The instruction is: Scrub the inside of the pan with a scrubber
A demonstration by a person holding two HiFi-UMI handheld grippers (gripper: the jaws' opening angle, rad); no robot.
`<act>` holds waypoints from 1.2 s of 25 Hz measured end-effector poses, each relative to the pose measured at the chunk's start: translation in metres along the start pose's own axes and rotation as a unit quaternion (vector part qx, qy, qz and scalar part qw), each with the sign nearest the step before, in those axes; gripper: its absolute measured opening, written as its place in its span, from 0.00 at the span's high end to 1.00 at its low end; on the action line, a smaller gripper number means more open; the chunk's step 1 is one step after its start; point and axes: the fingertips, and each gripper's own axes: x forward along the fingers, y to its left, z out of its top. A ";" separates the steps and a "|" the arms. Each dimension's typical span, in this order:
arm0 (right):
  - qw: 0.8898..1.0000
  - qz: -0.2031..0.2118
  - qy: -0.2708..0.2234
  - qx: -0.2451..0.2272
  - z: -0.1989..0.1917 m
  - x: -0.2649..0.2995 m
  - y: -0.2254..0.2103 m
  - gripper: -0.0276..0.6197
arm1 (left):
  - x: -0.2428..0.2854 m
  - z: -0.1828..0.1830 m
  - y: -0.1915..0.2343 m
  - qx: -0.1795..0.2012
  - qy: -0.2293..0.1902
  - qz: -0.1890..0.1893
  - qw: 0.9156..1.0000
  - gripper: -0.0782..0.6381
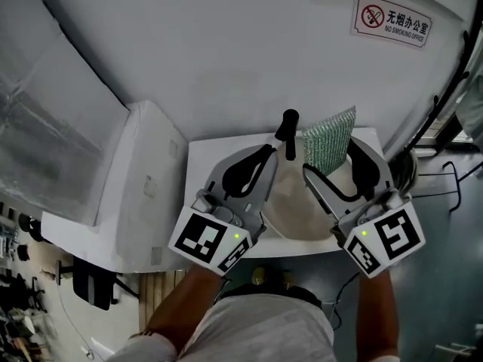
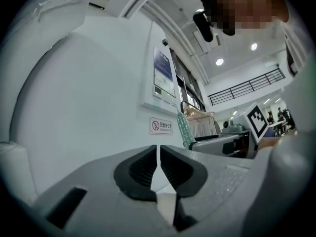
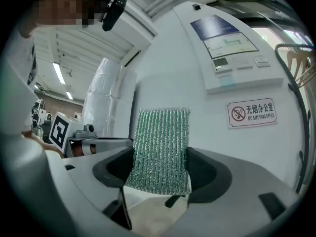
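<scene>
Above the pan (image 1: pixel 298 206), the right tongs (image 1: pixel 328 157) clench the scrubber (image 1: pixel 330 134) upright; the left tongs (image 1: pixel 272 154), beside it, are closed and empty.

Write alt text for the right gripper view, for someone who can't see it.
A green, glittery scrubber stands upright, clamped in the dark jaws of the right gripper. Behind it, a white wall carries a no-smoking sign and a control panel.
</scene>
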 end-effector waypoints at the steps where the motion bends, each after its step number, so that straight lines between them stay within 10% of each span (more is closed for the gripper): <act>1: 1.000 0.002 -0.008 -0.001 0.003 -0.001 0.002 0.43 | -0.001 0.002 -0.001 0.000 -0.004 -0.002 1.000 0.84; 30: 0.997 0.013 -0.078 -0.004 0.011 -0.010 0.030 0.43 | -0.017 0.015 -0.022 0.010 -0.035 -0.024 0.999 0.87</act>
